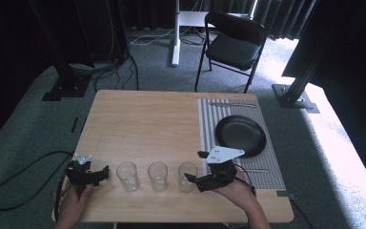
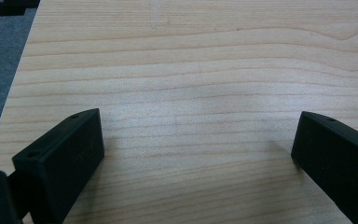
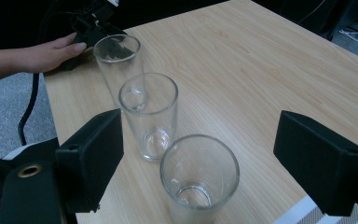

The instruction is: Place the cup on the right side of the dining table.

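Wooden table (image 1: pixel 143 119): right gripper (image 1: pixel 195 168) wide open, nothing held, beside nearest glass (image 1: pixel 188 176); grasp not yet made.

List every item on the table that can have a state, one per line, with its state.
Right claw: open, nearest glass between its jaws, untouched.
Left claw: open, nothing between the jaws.
Nearest glass: upright, empty.
Middle glass: upright, empty.
Far glass: upright, empty.
Black plate: right way up, empty, on the striped mat.
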A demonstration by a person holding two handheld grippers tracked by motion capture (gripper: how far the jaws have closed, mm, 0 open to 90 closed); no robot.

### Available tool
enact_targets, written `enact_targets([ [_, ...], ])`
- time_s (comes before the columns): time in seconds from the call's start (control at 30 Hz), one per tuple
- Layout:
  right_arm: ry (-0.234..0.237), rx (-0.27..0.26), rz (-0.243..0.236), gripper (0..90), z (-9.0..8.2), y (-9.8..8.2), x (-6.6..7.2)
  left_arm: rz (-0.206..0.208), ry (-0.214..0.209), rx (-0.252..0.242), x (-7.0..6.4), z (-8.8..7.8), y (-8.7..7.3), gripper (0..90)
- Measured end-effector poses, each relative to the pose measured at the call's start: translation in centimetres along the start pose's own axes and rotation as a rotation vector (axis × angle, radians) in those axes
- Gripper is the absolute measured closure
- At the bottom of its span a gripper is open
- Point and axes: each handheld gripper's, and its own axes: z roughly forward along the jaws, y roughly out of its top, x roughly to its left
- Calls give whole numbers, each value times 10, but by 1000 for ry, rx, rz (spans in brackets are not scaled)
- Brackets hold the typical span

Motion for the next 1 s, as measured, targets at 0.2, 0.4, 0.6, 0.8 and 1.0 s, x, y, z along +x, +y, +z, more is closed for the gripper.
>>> enact_targets([
  [0.2, 15, 2, -15, 152, 6, 9, 3, 1, 0, 0, 0, 0, 0, 26],
  [0.4, 35, 7, -30, 153, 14, 17, 5, 0, 0, 0, 0, 0, 0, 26],
  [0.6, 55, 17, -43, 153, 24, 27, 8, 0, 0, 0, 0, 0, 0, 26],
  [0.8, 84, 30, -50, 153, 37, 33, 11, 0, 0, 0, 0, 0, 0, 26],
  [1.0, 112, 37, -60, 161, 49, 39, 17, 0, 0, 0, 0, 0, 0, 26],
])
